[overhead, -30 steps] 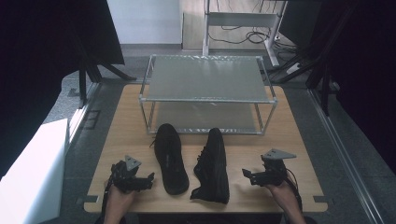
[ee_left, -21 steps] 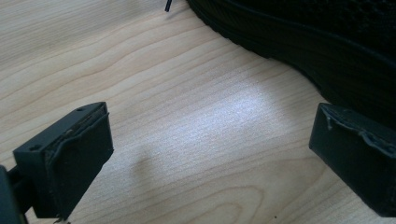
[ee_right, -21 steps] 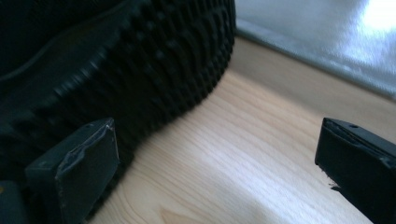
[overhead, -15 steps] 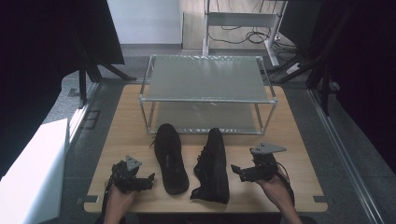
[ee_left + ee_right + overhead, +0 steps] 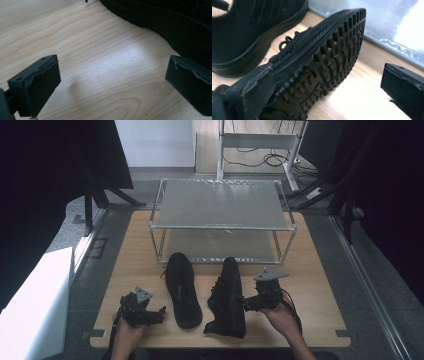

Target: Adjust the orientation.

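High view first: two black shoes on the wooden table (image 5: 320, 285), in front of a metal shelf rack (image 5: 222, 215). The right gripper (image 5: 246, 303) is in at the shoe lying on its side (image 5: 227, 297), tips right up against the sole edge. Across from it, on the far side of that tipped shoe, the upright shoe (image 5: 182, 287) sits flat, toe toward the person.

The right gripper view brings it close. The jaws stand wide apart and close on nothing. The knobbly tread of the tipped shoe (image 5: 322, 67) faces the camera, and the sole edge sits right at the left-hand jaw; whether they touch, I cannot tell. The right-hand jaw stands clear, with bare table between it and the sole. Beyond the left-hand jaw sits the upright shoe (image 5: 254, 30), and past the right-hand jaw runs the rack's lower shelf (image 5: 392, 27).

Now the left gripper (image 5: 159, 314), low on the table just beside the upright shoe's heel end. The left gripper view shows its jaws spread wide, nothing between them but wood grain. The black side of the upright shoe (image 5: 175, 22) lies just beyond the right-hand jaw.
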The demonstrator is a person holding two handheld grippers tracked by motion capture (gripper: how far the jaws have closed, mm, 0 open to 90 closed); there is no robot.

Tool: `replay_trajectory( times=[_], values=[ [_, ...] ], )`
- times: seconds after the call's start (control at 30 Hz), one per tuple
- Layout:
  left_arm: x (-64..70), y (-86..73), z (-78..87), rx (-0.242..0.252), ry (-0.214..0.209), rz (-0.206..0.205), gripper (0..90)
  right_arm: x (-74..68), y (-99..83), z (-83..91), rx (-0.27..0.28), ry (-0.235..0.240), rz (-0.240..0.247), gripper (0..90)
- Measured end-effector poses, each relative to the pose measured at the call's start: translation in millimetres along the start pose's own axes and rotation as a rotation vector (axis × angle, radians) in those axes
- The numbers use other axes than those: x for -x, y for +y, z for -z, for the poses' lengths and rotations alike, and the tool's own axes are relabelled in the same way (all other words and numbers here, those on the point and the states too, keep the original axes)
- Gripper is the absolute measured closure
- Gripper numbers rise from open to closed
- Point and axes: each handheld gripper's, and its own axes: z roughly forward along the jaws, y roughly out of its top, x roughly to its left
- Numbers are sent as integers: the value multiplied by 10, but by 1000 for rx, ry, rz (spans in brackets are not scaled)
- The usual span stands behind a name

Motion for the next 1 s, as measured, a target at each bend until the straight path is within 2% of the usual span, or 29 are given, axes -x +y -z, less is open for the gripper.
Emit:
replay_trajectory(
  times=[0.23,0.37,0.67,1.0],
  values=[
    [3,-1,-5,-5,-2,-2,0,26,-13,50,-8,-21,17,0],
    [1,-2,-6,-4,-2,0,0,63,-43,80,-2,-22,1,0],
    [-3,-2,-11,-5,1,2,0,188,-140,229,7,-58,-29,0],
    [2,2,-16,-8,-1,1,0,302,-260,361,2,-96,-41,22]
  ],
)
